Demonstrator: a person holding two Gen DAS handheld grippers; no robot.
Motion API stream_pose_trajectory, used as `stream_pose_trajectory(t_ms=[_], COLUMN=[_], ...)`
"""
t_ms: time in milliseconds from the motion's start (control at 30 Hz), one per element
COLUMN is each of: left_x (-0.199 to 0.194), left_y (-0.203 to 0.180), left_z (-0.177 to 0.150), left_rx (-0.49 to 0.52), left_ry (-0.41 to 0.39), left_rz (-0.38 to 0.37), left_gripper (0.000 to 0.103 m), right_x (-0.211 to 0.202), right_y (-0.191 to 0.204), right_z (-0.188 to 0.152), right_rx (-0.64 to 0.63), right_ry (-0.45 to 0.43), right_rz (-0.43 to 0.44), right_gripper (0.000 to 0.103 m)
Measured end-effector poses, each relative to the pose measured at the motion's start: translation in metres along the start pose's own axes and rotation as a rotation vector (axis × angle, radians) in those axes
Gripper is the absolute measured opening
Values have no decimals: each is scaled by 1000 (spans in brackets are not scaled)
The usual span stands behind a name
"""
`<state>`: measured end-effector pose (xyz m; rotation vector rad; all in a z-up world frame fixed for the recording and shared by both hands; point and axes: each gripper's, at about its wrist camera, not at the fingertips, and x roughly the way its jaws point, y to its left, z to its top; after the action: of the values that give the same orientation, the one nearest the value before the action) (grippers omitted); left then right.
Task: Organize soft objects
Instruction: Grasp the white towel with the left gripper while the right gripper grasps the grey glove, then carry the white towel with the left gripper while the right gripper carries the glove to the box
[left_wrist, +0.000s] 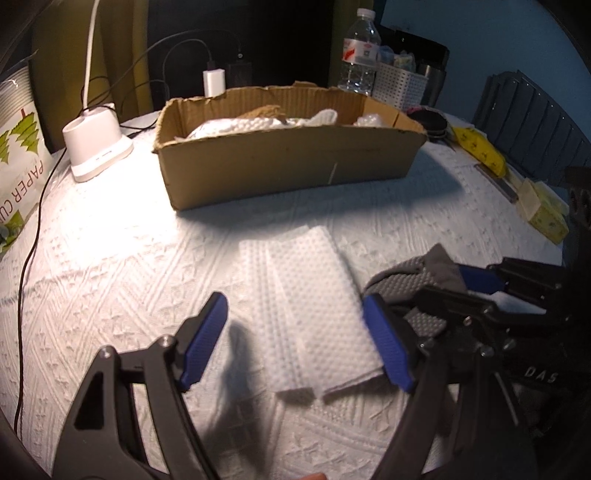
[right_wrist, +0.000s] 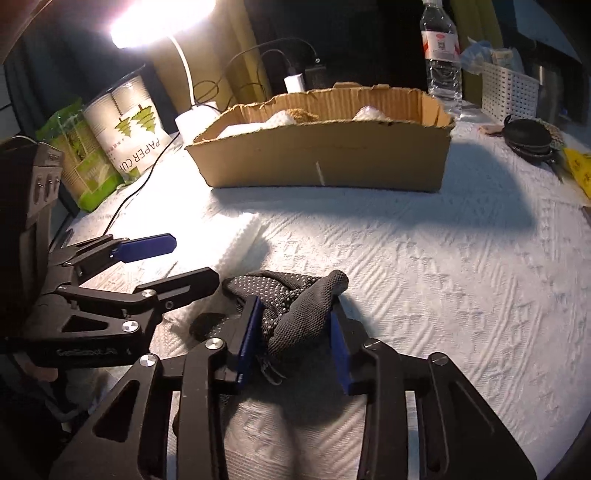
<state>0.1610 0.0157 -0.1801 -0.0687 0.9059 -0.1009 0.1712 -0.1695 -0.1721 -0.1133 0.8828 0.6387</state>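
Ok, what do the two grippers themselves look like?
Both match: the left gripper and right gripper have black angular link arms with triangular cutouts and silver screw heads, ending in flat blue textured pads. White lettering marks the bodies, reading "DAS" on one; the rest is unreadable. No cables or sleeves are visible.

Crumpled grey dotted glove (right_wrist: 295, 310) near centre, folded white dimpled paper towel (left_wrist: 314, 306) flat to its left, open cardboard box (left_wrist: 288, 155) of white soft items beyond.
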Motion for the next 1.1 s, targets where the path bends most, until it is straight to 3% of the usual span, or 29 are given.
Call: stream_pose_trajectory(t_ms=[467, 533, 600, 700, 1100], left_x=[13, 11, 8, -1, -36], left_y=[-14, -15, -16, -20, -13], left_z=[1, 0, 0, -1, 14], left_rx=[46, 56, 65, 70, 54], left_ry=[38, 33, 24, -7, -113], left_rz=[13, -6, -15, -56, -115], left_gripper=[76, 68, 39, 29, 23], right_x=[-44, -46, -47, -49, -65], right_y=[-69, -72, -72, -66, -50], right_z=[-9, -9, -9, -6, 15], right_rx=[131, 138, 137, 118, 69], right_ry=[-85, -89, -94, -103, -139], right_rz=[-100, -101, -99, -95, -110], right_gripper=[33, 33, 33, 33, 33])
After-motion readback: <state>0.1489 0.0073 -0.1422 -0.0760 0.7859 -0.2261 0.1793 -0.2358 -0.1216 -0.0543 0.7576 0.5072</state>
